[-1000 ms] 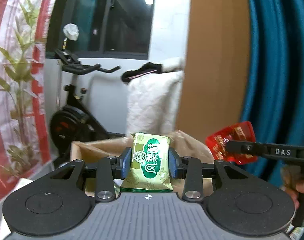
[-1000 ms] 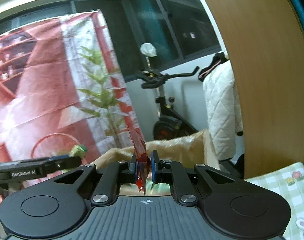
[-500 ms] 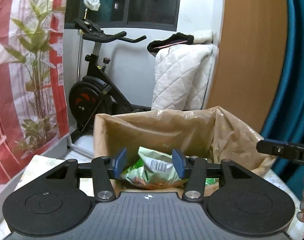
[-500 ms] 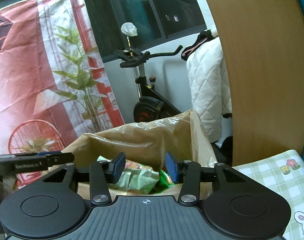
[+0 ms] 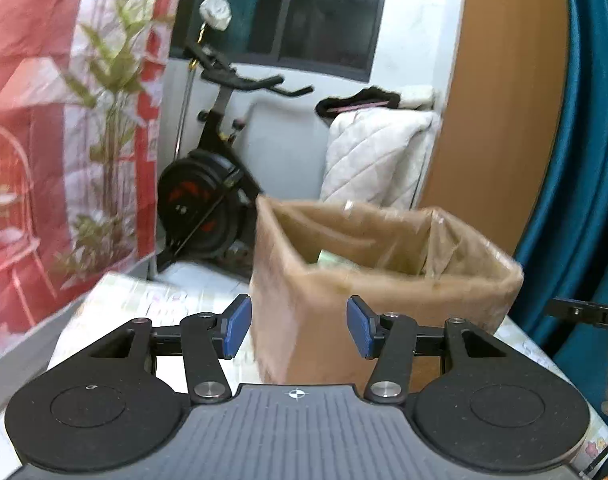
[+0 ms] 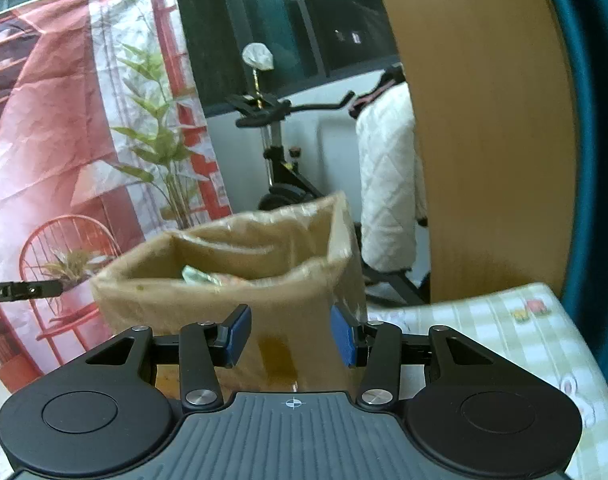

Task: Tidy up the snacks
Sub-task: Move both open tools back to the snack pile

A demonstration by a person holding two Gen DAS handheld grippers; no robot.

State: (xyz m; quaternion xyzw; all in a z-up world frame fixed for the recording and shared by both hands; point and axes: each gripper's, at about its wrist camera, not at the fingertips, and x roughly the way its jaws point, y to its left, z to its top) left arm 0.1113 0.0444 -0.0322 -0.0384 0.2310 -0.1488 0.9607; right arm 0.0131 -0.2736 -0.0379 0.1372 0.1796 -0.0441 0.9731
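A red and white printed backdrop (image 6: 64, 152) with a plant and a chair on it was seen filling the left of both views, and a tall wooden panel (image 6: 483, 128) with a teal curtain (image 5: 583, 160) beside it was seen on the right. An exercise bike (image 5: 208, 200) was seen standing by the wall under a dark window, with a white quilted jacket (image 5: 371, 160) hung just beside it. A table covered with a pale checked cloth (image 6: 503, 332) was shown, and on it an open brown cardboard box (image 5: 383, 292) lined with plastic film was placed upright. Snack packets (image 6: 202, 277) were seen lying inside the box, only their tops being visible above the rim; their kind could not be told through the blur. The left gripper (image 5: 299, 326) was held in front of the box, its blue-padded jaws spread wide with nothing between them. The right gripper (image 6: 291, 336) was likewise held before the box, its jaws set wide apart and nothing gripped. One finger of each gripper was caught at the edge of the other's view, at the far right of the left wrist view and at the far left of the right wrist view.
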